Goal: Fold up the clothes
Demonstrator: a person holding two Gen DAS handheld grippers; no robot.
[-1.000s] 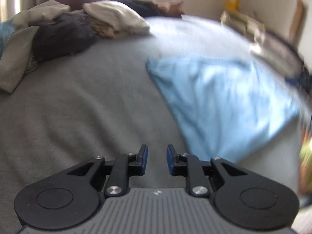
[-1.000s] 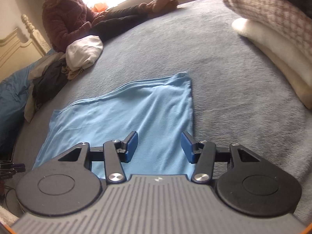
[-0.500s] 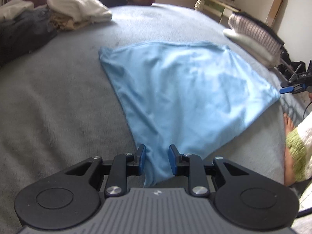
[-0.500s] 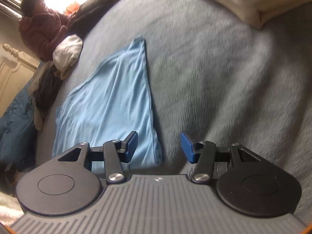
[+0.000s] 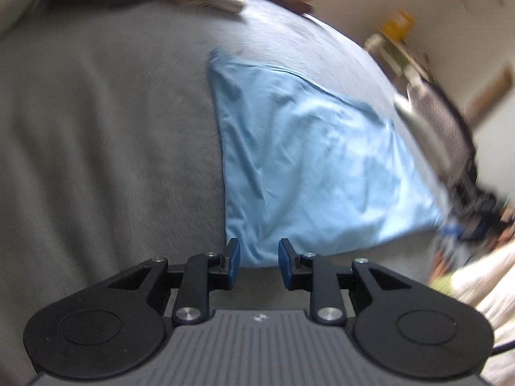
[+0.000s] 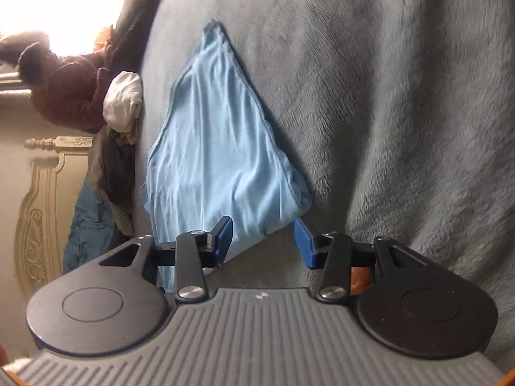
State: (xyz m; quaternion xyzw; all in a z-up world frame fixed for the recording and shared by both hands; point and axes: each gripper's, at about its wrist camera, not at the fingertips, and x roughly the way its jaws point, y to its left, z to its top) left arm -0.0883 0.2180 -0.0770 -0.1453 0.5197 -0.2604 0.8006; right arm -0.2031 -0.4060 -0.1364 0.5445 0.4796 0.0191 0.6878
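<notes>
bed: grey blanket [image 6: 402, 112] | headboard [image 6: 42, 212]: carved, cream | window [image 6: 64, 3]: bright, possibly overexposed

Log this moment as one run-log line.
step: reach near corners | light blue garment flat on grey blanket | left gripper open, unpinched | right gripper closing, unpinched

Seated person [image 6: 69, 96], carved headboard [image 6: 38, 212], grey blanket [image 6: 402, 112].
</notes>
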